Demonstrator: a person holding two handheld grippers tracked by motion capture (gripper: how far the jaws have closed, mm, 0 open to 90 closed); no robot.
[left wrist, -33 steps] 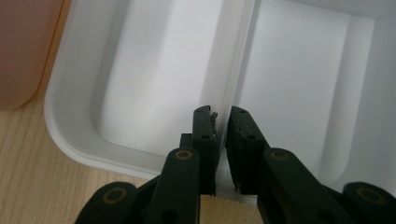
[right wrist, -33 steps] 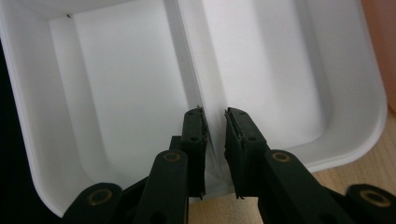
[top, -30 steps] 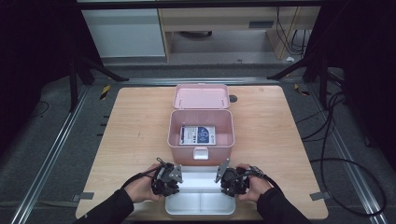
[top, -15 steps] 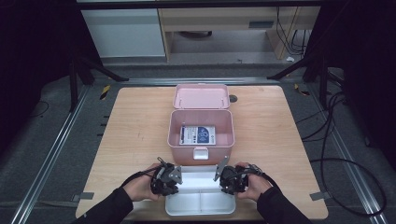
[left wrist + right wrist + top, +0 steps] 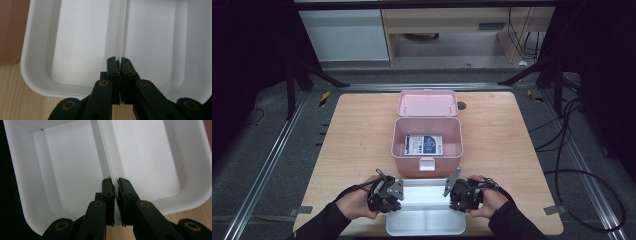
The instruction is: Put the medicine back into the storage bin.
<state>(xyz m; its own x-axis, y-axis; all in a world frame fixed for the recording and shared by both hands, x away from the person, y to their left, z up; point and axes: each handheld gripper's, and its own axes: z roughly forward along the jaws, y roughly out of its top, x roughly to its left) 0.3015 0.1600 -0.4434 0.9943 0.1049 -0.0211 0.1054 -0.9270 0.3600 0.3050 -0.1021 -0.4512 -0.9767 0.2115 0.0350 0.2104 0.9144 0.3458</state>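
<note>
Left claw (image 5: pixel 119 62) and right claw (image 5: pixel 115 182) each pinching 1 white 2-compartment tray's (image 5: pixel 424 227) divider (image 5: pixel 120 32), 1 open pink box (image 5: pixel 427 145) beyond

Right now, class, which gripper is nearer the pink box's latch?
Right. The right gripper sits just below-right of the latch; the left gripper lies farther off, below-left.

One white tray (image 5: pixel 424 227), one pink box (image 5: pixel 427 162), two hand-held grippers (image 5: pixel 384 196)
</note>
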